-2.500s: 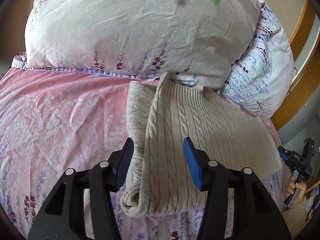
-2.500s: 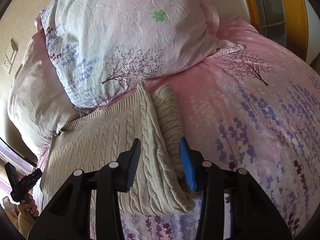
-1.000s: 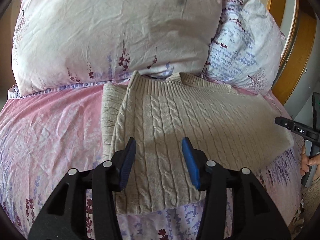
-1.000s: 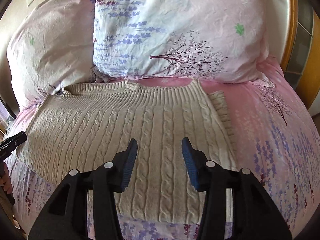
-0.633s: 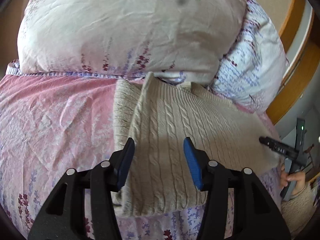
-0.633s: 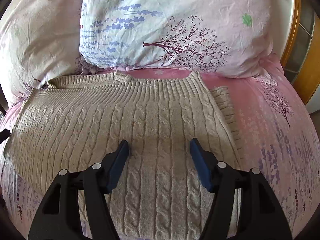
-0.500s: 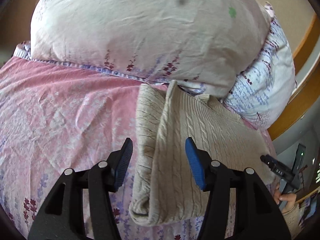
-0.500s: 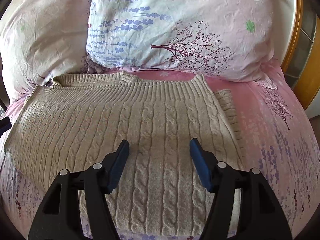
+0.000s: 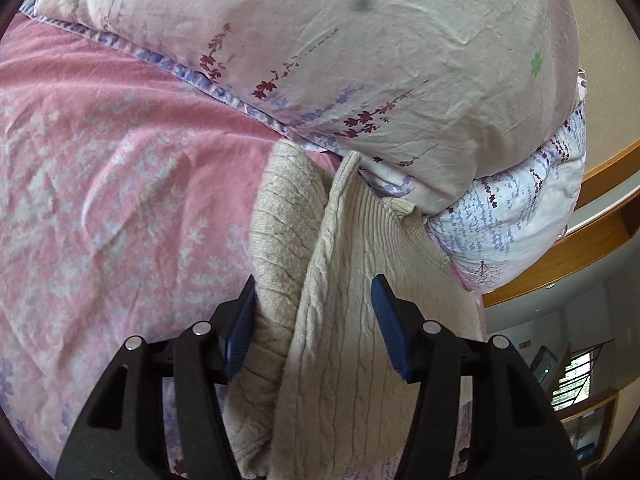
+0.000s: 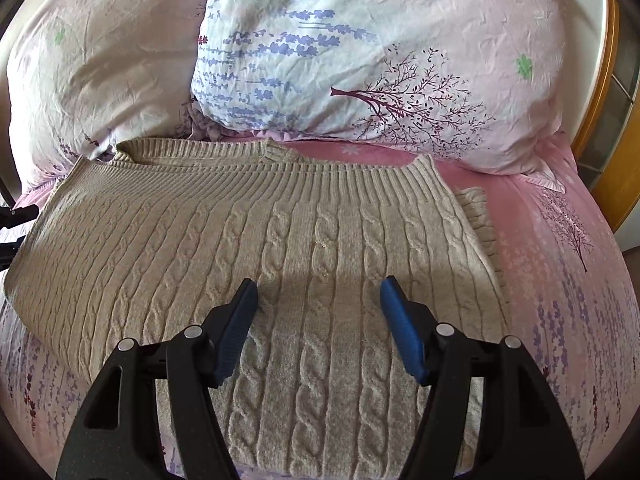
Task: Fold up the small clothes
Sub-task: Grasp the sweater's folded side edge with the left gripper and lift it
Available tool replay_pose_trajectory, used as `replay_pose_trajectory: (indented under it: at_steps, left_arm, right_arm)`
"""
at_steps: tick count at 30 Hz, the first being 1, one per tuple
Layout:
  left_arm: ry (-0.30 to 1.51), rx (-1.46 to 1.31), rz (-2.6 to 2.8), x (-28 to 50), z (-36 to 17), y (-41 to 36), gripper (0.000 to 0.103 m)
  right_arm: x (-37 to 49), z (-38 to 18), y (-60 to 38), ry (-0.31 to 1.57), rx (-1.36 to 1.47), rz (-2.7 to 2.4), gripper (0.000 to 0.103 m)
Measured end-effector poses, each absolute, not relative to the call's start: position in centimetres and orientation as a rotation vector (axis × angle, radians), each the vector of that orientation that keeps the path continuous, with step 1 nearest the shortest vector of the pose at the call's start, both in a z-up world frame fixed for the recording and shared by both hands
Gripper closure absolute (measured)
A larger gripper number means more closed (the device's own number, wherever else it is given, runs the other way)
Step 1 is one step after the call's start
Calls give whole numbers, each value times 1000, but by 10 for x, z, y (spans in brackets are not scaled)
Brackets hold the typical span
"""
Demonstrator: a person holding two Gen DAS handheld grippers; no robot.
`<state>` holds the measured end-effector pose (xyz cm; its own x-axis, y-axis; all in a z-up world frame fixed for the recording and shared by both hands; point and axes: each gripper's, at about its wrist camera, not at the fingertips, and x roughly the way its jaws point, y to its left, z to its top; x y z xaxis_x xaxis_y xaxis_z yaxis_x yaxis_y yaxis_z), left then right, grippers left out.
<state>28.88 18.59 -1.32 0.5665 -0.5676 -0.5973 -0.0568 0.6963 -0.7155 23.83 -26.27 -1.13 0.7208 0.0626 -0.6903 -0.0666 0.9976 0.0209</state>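
1. Sweater (image 10: 304, 240), beige cable knit, spread flat across the middle of the right wrist frame on the pink floral bed cover (image 10: 568, 280), ribbed neckline toward the top of the frame, just below the pillows.
2. Same sweater (image 9: 352, 320) seen edge-on in the left wrist frame, running from the centre down to the bottom edge, with a folded-under sleeve (image 9: 284, 240) bulging out along its left side.
3. Second strip of folded knit (image 10: 478, 216) peeking out past the sweater's right edge in the right wrist frame.
4. Left tool (image 9: 314, 326) at lower centre of its frame, blue pads apart, straddling the sleeve fold and the sweater edge; left pad touching the sleeve knit, nothing clamped.
5. Right tool (image 10: 318, 324) at lower centre of its frame, blue pads wide apart over the sweater's front, casting a shadow on the knit between them; contact with the knit cannot be told.
6. Pale pink pillow (image 9: 360, 60) filling the top of the left wrist frame, overlapping the sweater's neckline.
7. White pillow with lavender and tree print (image 10: 380, 60) at upper centre of the right wrist frame, pale pink pillow (image 10: 100, 72) at upper left.
8. Wooden bed frame (image 9: 580, 240) at right edge of the left wrist frame.
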Motion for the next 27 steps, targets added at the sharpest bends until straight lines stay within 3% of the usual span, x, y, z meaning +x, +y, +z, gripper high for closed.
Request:
replay_pose_trajectory:
  at_steps: [6, 11, 27]
  left_arm:
    - [955, -830, -343, 296, -19, 176, 57]
    - [969, -870, -328, 299, -24, 173, 75]
    - [871, -818, -420, 287, 29, 139, 83]
  right_arm:
    - [237, -12, -262, 753, 1, 75, 37]
    - [237, -13, -263, 749, 3, 81, 37]
    - [238, -15, -261, 748, -10, 76, 35]
